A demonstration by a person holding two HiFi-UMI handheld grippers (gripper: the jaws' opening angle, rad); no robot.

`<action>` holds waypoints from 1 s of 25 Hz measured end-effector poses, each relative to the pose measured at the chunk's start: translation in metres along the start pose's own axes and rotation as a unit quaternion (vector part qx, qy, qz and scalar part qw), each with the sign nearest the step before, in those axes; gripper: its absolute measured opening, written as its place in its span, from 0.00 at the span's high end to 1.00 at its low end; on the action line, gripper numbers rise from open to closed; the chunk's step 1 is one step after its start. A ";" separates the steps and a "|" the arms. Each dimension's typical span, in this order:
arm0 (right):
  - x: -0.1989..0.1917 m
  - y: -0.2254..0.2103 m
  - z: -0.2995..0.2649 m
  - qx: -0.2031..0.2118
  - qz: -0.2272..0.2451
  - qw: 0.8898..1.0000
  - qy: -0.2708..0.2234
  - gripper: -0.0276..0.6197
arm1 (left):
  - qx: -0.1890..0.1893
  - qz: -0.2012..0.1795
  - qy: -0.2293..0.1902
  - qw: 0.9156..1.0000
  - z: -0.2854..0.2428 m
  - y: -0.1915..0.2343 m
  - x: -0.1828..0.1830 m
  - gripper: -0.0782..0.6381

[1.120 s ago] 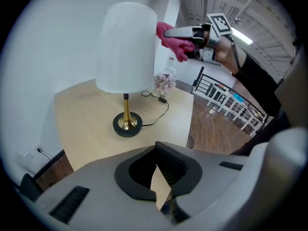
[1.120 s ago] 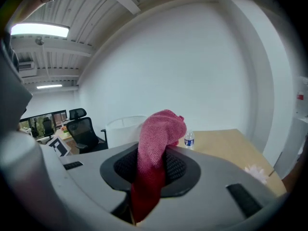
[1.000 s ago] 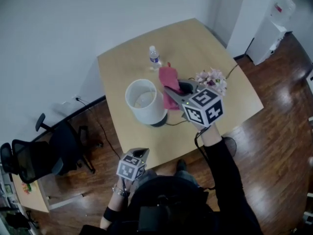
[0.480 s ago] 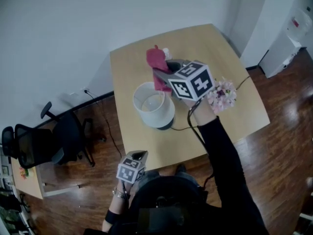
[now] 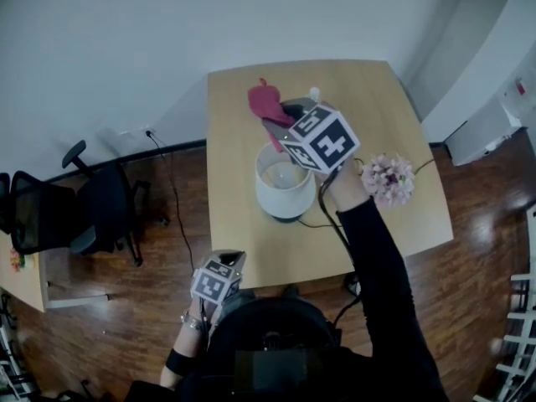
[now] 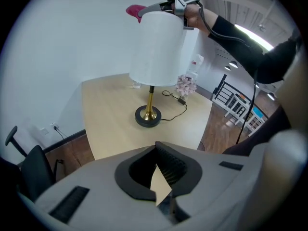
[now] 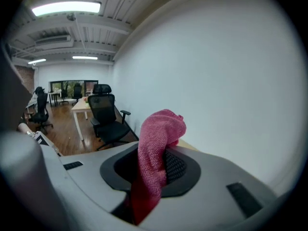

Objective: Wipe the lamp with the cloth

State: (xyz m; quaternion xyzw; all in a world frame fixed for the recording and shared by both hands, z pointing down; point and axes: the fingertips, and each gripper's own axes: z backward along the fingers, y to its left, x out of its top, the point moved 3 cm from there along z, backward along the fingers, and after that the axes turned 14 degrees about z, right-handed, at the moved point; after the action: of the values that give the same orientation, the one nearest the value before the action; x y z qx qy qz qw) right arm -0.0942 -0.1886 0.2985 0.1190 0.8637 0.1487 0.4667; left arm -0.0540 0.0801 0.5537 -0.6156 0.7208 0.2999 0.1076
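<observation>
1 cloth point(image 7: 156, 129) clamped in right hand-held gripper point(image 5: 275, 125), just above lamp point(image 6: 156, 49) shade.

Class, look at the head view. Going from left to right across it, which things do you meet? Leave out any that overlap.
The black office chair → left gripper → lamp → bunch of flowers.

Soft, even indoor light, fluorescent ceiling strips point(image 7: 67, 7) glaring above and left of the right gripper point(image 7: 155, 165) jaws, black fisheye vignette, jaws nearest the lens blurred, glossy floor point(image 5: 481, 224) reflections.
</observation>
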 end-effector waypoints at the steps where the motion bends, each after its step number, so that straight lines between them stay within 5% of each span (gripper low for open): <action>1: 0.003 0.004 -0.003 -0.001 0.018 1.000 0.012 0.82 | -0.003 -0.006 0.004 1.000 -0.001 0.001 0.000 0.89; 6: 0.006 0.016 -0.004 0.008 0.065 0.996 0.059 0.82 | -0.026 -0.031 0.011 0.999 -0.003 0.003 0.006 0.89; 19: 0.015 0.084 0.018 0.120 0.064 0.984 0.113 0.82 | -0.077 -0.083 0.014 0.993 -0.003 0.000 0.021 0.89; 25: 0.006 0.106 0.052 0.128 0.064 0.980 0.139 0.82 | -0.098 -0.102 0.016 0.990 -0.009 -0.009 0.024 0.89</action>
State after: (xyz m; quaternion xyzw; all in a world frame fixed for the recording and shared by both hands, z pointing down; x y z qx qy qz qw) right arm -0.0462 -0.0811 0.3058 0.2108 0.9227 0.0815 0.3124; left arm -0.0485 0.0545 0.5449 -0.6983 0.6230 0.3464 0.0657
